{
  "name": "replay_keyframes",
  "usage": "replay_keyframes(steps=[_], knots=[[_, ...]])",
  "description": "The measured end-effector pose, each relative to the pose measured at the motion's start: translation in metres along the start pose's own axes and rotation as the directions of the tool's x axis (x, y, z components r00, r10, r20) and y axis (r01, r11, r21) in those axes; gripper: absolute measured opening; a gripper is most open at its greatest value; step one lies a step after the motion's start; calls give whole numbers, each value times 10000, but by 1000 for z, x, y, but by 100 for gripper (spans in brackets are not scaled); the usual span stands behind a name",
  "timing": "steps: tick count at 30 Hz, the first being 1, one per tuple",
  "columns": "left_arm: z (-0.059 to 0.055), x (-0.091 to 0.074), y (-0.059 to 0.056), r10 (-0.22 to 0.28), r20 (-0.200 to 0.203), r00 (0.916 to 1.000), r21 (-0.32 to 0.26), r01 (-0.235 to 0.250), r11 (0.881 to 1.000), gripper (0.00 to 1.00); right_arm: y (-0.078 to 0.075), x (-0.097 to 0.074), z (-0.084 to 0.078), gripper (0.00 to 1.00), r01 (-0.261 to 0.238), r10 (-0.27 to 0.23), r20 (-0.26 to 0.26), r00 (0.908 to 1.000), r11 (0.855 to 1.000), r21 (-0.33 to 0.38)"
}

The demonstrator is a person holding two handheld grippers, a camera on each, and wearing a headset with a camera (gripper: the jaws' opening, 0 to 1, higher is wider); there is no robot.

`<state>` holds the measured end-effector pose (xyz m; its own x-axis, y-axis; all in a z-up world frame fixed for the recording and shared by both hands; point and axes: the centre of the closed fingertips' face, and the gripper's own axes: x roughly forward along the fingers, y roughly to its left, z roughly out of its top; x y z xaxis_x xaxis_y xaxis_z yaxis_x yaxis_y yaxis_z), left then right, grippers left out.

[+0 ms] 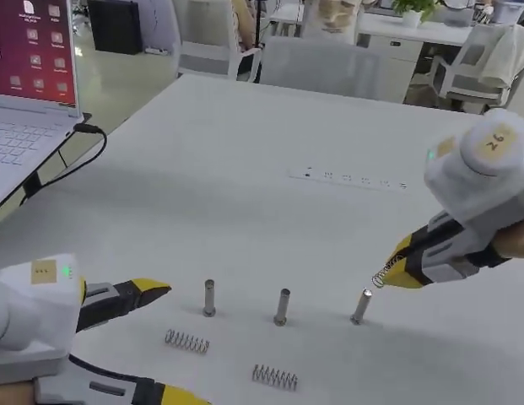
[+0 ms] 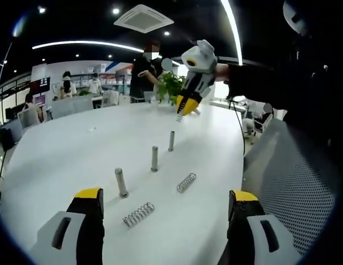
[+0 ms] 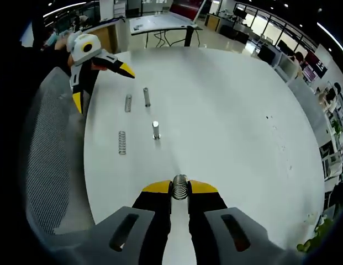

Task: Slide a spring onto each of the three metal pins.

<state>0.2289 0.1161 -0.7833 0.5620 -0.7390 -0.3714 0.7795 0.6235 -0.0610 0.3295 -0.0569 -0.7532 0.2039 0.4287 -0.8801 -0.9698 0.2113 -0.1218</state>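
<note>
The right tongs (image 1: 397, 268) are pinched shut on a little spring (image 3: 180, 187). The spring pokes out from between the tips. It hangs just above the closest pin (image 1: 361, 305), a bit to one side, and is not on it yet.

A spring like this is light and squashy. I think it could bend or pop away if pinched too hard. It is best held near one end, so the other end stays free to go over the top of the pin. The pins look hard and smooth, so a spring should slip down easily.

The left tongs (image 2: 165, 194) are wide apart and hold nothing. Two loose springs lie flat on the bench (image 1: 245, 169) just in front of them, the near spring (image 2: 138, 214) and the far spring (image 2: 186, 182). Just past these stand the end pin (image 2: 121, 182) and the middle pin (image 2: 154, 158). All three pins are bare.
</note>
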Motion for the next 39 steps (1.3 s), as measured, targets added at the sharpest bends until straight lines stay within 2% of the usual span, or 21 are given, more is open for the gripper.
replay_keyframes(steps=[2,7,23,29,39], knots=[[-1,0,0,13,-20,10000,25,-13,10000,93,0,5,1,8,-199,199,-69,9998,9998,71],[-4,0,1,33,-36,10000,-9,-33,10000,95,-2,16,-5,8,-354,342,-696,9970,9992,-167],[-6,-4,2,80,91,9999,-116,-78,9999,93,-4,35,-9,9,-777,754,-1201,9899,9969,-146],[-8,-4,1,27,5,10000,-111,-27,9999,92,-1,47,-15,9,-950,915,-1608,9827,9954,-143],[-6,-3,-1,-33,-28,10000,-93,33,10000,91,5,66,-23,9,-1254,1221,-1988,9724,9921,-38]])
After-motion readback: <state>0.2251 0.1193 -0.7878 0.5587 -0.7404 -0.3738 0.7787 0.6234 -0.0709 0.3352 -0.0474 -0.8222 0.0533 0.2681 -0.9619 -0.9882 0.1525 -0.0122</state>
